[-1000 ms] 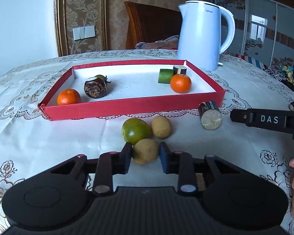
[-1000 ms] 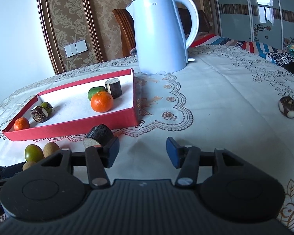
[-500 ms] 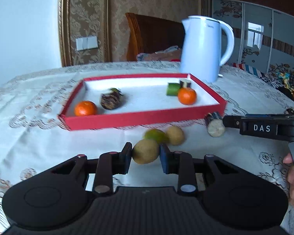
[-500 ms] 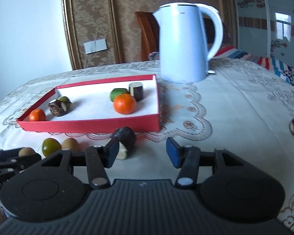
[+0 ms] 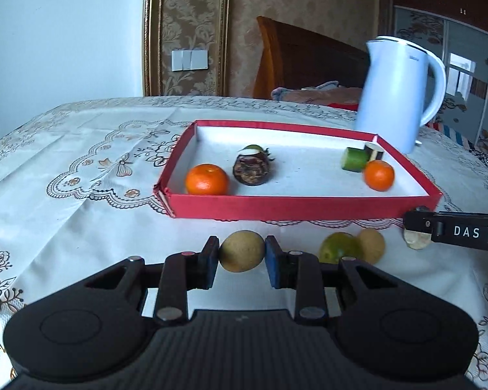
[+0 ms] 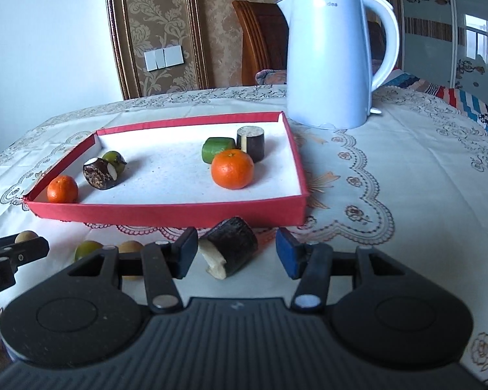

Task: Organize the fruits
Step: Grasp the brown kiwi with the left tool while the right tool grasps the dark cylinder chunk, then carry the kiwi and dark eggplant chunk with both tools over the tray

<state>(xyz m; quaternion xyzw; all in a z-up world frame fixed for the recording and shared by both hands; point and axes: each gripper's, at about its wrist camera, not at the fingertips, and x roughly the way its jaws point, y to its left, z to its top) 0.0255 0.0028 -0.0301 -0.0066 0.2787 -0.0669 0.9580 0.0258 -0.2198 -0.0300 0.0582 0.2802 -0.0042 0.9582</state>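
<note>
Left tongs [image 5: 242, 256] clenched on brown fruit [image 5: 241, 255], lifted to clear the red tray [image 5: 302, 207] wall. Right tongs [image 6: 236, 251] released, straddling dark cut piece [image 6: 228, 251] for pickup.

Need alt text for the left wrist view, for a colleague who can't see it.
The left gripper is shut on a tan round fruit, in front of a red tray holding two oranges and cut pieces. A white kettle stands behind.

"DAS" on right gripper [image 5: 452, 232]
</note>
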